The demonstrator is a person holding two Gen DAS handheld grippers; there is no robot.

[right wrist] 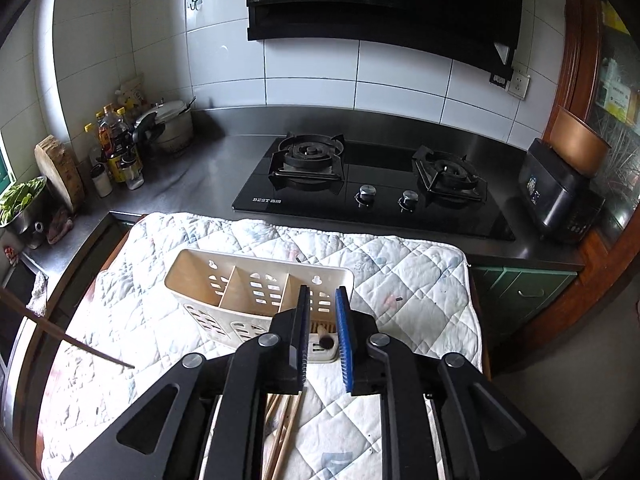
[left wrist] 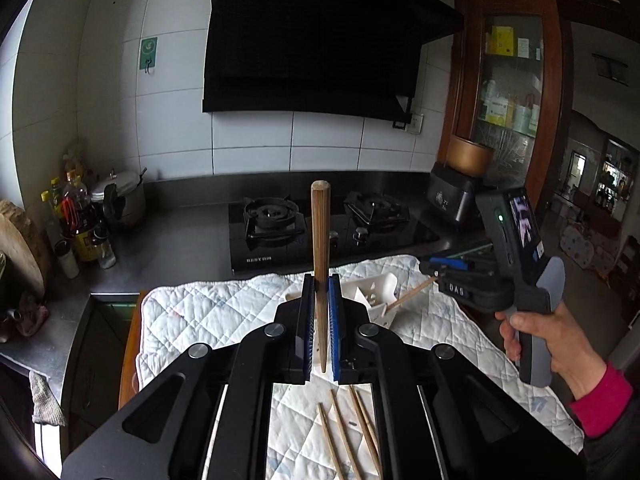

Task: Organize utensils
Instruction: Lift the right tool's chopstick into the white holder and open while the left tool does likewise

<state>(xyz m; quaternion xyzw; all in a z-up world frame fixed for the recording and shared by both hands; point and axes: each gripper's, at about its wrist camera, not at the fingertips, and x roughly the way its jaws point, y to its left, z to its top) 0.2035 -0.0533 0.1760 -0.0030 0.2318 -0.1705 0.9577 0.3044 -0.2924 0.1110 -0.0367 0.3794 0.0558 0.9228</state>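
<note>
Quilted white cloth (right wrist: 400,276), slotted plastic caddy (right wrist: 224,280), left hand-held gripper (left wrist: 320,300) clamping tapered wooden chopstick (left wrist: 320,240)

Caddy (right wrist: 256,300) on quilt (right wrist: 400,276), before stove (right wrist: 372,184).

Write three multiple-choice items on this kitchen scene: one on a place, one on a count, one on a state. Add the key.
1. Where does the white utensil holder stand?
A. on the quilted cloth
B. on the stove
C. in a cupboard

2. How many compartments does the holder have?
A. two
B. three
C. five

3. What are the left tongs doing?
A. gaping, nothing between them
B. clamped on an upright chopstick
C. gripping a spoon

Key: 1 A, cloth lies all round its base; 2 B, two dividers show; 3 B, the pads squeeze the wooden stick.
</note>
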